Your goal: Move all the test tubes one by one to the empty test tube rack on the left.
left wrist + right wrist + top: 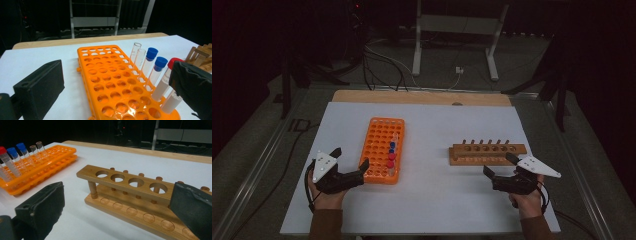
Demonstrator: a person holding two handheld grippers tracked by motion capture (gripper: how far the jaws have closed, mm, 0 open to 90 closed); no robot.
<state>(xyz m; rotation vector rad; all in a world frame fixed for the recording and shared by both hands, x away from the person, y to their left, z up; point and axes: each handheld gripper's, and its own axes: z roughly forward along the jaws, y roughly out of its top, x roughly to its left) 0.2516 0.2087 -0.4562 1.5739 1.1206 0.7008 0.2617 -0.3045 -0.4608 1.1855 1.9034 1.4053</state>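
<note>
Orange rack [382, 149]: stood left of centre on the white table [437, 200], carrying capped and open tubes [153, 72] along its right edge. Left gripper [351, 165]: fingers spread wide, empty, at the rack's near left corner, one finger [363, 165] touching or just short of the rim. Wooden rack [487, 153]: empty, right of centre. Right gripper [500, 166]: fingers wide, empty, just in front of the wooden rack's near side.
</note>
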